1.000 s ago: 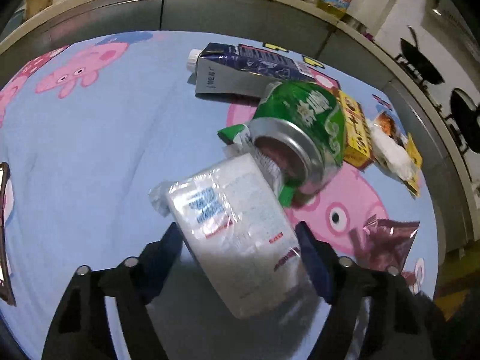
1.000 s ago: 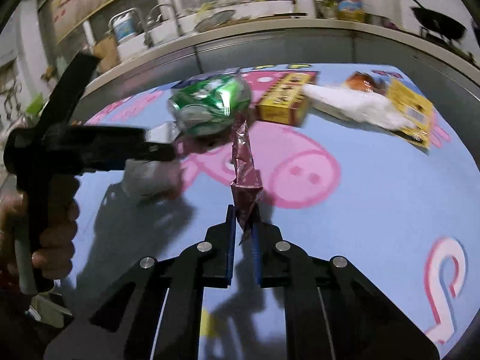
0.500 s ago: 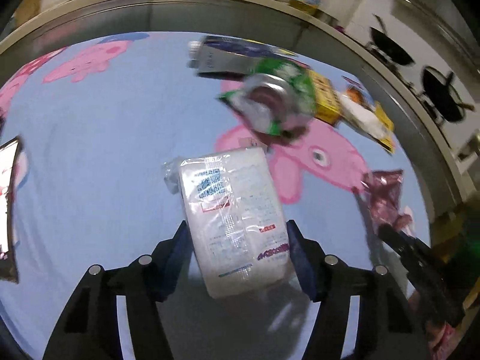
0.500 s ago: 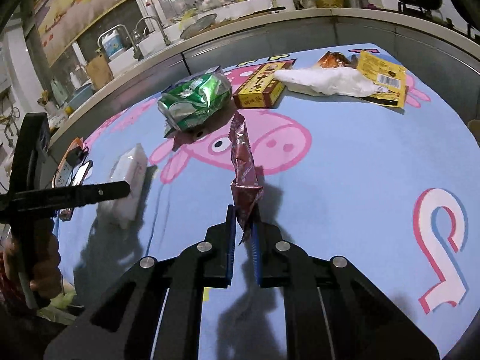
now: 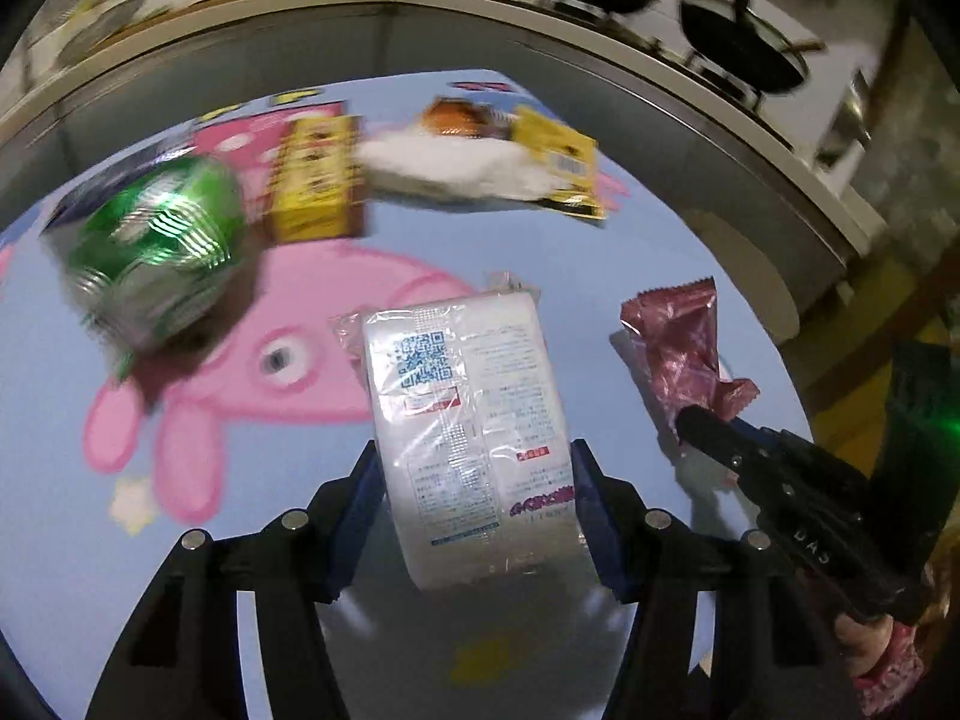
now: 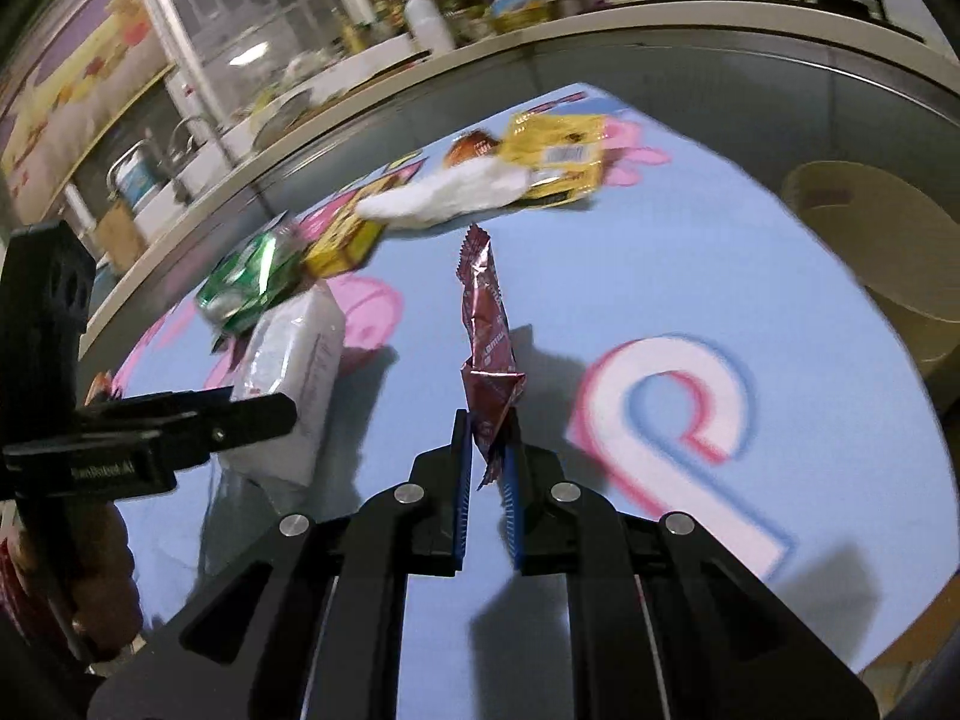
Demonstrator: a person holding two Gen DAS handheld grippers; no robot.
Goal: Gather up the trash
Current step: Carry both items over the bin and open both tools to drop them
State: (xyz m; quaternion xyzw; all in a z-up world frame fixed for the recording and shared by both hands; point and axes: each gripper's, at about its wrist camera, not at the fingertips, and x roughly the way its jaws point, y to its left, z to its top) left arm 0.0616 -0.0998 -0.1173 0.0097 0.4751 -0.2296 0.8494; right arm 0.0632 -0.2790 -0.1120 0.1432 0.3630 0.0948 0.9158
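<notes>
Fingers of the left gripper [image 5: 477, 504] stand either side of the tissue pack [image 5: 474, 432]; they have just been closing, and their pads bear on its flanks, so it is pinched across its width. Fingers of the right gripper [image 6: 485, 468] are pressed nearly together on the tail of the maroon wrapper [image 6: 487, 348], which stands up from them toward 12 o'clock.

Both loads look to be in hand and clear of the worktop [image 6: 690, 276], so the step is most likely the carry to a bin. No bin shows plainly; the pale round thing at 3 o'clock in the right view may be a stool or a tub, I cannot tell.

To do it well, keep the squeeze on the pack firm but not crushing, since its film is slick and it hangs long past the pads. Hold the wrapper's pinch tight: it is light and held only by a corner. Keep the grippers apart, for the wrapper sits near the pack at 3 o'clock in the left view. The can [image 5: 156, 252], box [image 5: 315, 180], white bag [image 5: 456, 171] and yellow packet [image 5: 564, 165] lie at 10 to 1 o'clock.
</notes>
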